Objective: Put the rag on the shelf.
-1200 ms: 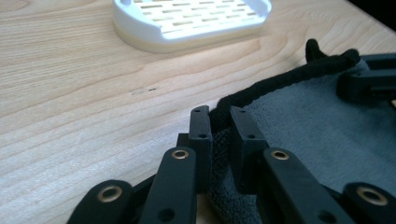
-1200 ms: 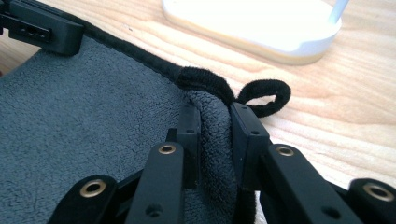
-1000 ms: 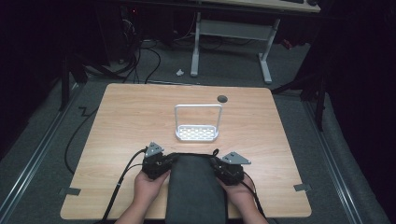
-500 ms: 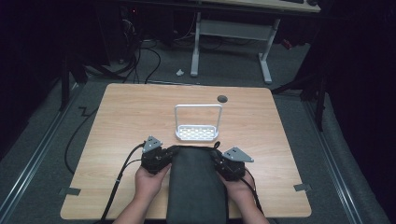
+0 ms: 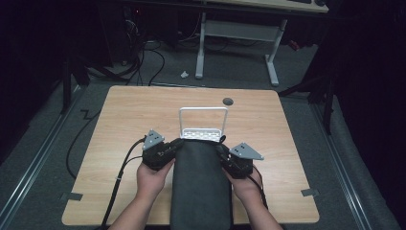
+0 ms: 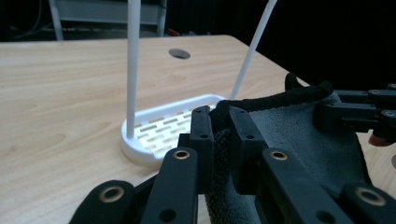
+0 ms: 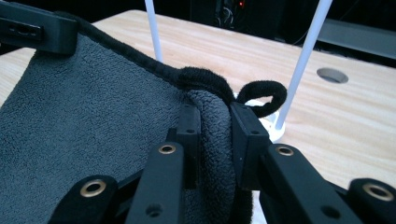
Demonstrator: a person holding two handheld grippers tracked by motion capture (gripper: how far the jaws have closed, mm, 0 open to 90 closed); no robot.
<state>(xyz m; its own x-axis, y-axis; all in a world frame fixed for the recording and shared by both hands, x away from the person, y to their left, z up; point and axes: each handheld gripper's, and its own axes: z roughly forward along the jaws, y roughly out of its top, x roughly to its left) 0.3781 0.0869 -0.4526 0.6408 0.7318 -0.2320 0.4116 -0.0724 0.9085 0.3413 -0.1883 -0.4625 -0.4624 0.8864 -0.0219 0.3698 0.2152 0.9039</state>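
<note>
A dark grey towel [image 5: 201,182] hangs stretched between my two grippers over the near half of the table. My left gripper [image 5: 178,143] is shut on the towel's far left corner [image 6: 220,122], its jaws pinching the thick hem. My right gripper [image 5: 221,149] is shut on the far right corner [image 7: 212,119], where a small black hanging loop [image 7: 261,97] sticks out past the jaws. Just beyond the towel's far edge stands a white rack [image 5: 203,125] with an upright wire hoop and a slotted base [image 6: 161,130].
The wooden table [image 5: 124,120] has a round cable hole [image 5: 228,101] near its far edge. Black cables [image 5: 119,177] trail from the left gripper over the near left edge. A white desk frame [image 5: 237,36] stands on the floor behind.
Both grippers have risen with the towel corners and edged toward the rack. The towel's far edge now reaches the rack's base.
</note>
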